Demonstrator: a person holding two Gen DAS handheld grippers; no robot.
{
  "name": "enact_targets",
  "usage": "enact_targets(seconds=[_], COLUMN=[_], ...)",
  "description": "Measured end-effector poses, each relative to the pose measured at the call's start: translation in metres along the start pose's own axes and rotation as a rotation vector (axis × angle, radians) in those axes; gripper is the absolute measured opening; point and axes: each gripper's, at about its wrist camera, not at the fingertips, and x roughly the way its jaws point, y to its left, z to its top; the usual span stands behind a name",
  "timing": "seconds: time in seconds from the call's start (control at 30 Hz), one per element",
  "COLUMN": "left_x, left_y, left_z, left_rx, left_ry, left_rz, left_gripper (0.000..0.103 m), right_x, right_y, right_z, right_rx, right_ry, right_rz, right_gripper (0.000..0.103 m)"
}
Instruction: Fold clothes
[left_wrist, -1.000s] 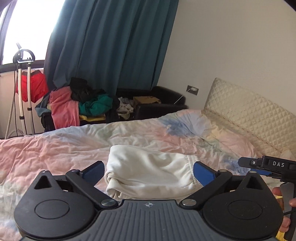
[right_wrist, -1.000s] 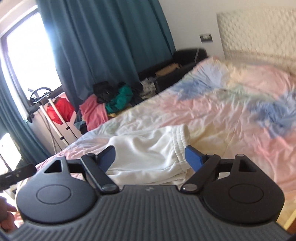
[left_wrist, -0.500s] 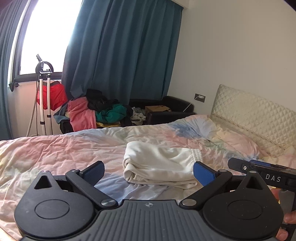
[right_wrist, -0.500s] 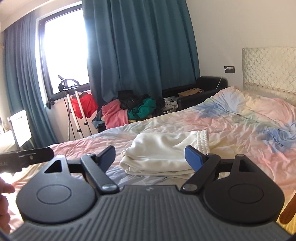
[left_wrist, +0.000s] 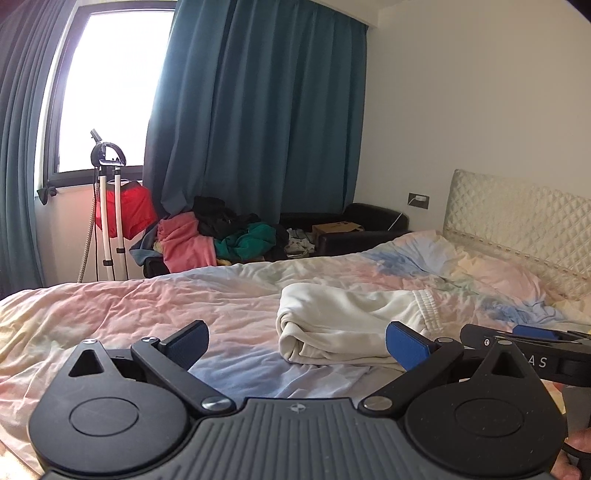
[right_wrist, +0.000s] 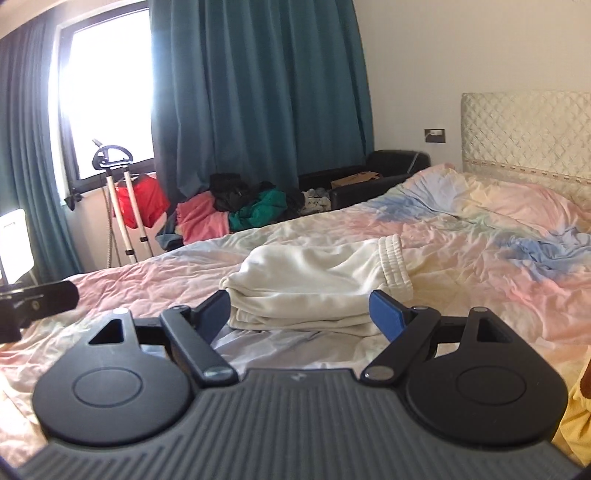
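A folded white garment (left_wrist: 347, 325) with a ribbed waistband at its right end lies on the pastel bedspread (left_wrist: 147, 310). It also shows in the right wrist view (right_wrist: 314, 284). My left gripper (left_wrist: 297, 343) is open and empty, held back from the garment's left front. My right gripper (right_wrist: 299, 314) is open and empty, just in front of the garment and apart from it. The right gripper's body (left_wrist: 524, 350) shows at the right edge of the left wrist view. The left gripper's tip (right_wrist: 33, 299) shows at the left edge of the right wrist view.
A pile of clothes (left_wrist: 218, 236) lies on a dark sofa (left_wrist: 369, 225) beyond the bed. A garment steamer stand (left_wrist: 109, 206) with a red cloth stands by the window. A quilted headboard (left_wrist: 517, 221) is at the right. Teal curtains (left_wrist: 258, 110) hang behind.
Both grippers have pulled back and up from the folded garment, which now looks smaller and farther away. The garment itself has not moved. Both stay open.
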Motion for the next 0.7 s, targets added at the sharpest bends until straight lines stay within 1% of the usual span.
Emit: enact_targets(seconds=[0.07,0.2,0.37,0.5,0.7], left_x=[0.003,0.009,0.017,0.021,0.02], left_y=[0.003,0.01,0.014,0.017,0.021], left_z=[-0.001,-0.004,-0.005,-0.005,-0.007], left_rx=[-0.004,-0.014,-0.026,-0.034,-0.05], left_ry=[0.007,0.02,0.045,0.056,0.061], left_rz=[0.002,0.014,0.029,0.035,0.036], left_gripper=[0.103,0.103,0.103,0.103,0.103], right_x=[0.002,0.003,0.004,0.002,0.003], right_y=[0.0,0.003,0.006,0.011,0.008], right_z=[-0.001,-0.005,-0.005,-0.006,-0.005], right_rx=[0.01,-0.008,-0.032,-0.065,-0.053], right_ry=[-0.002,-0.004,0.007,-0.012,0.0], right_rz=[-0.024,-0.041,-0.048,-0.052,-0.042], right_gripper=[0.084,0.084,0.084,0.084,0.084])
